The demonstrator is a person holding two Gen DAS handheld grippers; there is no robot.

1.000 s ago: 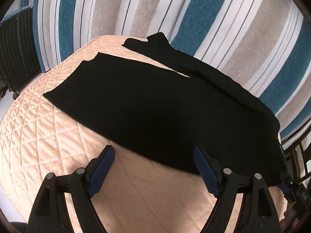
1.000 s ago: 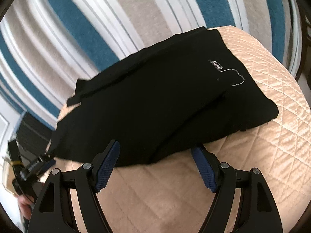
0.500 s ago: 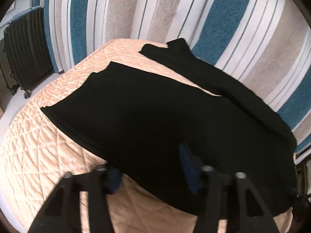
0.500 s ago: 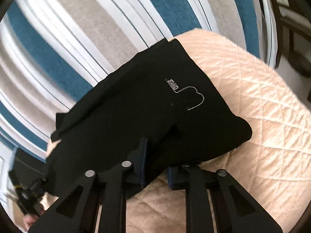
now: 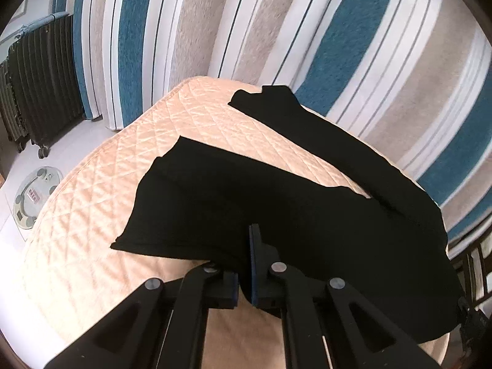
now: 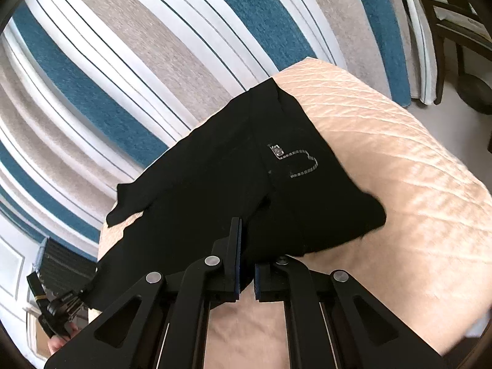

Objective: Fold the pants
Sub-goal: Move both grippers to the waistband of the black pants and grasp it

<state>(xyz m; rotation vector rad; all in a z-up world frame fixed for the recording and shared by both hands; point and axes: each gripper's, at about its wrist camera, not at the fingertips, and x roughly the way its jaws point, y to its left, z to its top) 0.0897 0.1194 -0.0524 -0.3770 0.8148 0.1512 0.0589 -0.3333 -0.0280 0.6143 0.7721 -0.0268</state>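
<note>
Black pants (image 5: 276, 203) spread on the quilted peach bedcover (image 5: 92, 190), legs running toward the striped wall (image 5: 276, 30). Left gripper (image 5: 244, 264): jaws nearly together, pinching the near hem edge. Right gripper (image 6: 246, 264): jaws pinching the near edge by the waist; fabric between the pads probably bunched, dark and hard to resolve. Stitched pocket logo (image 6: 295, 161) faces up.

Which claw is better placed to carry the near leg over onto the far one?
Left. The left claw pinches the near leg's edge of the pants; the right claw grips near the waist.
</note>
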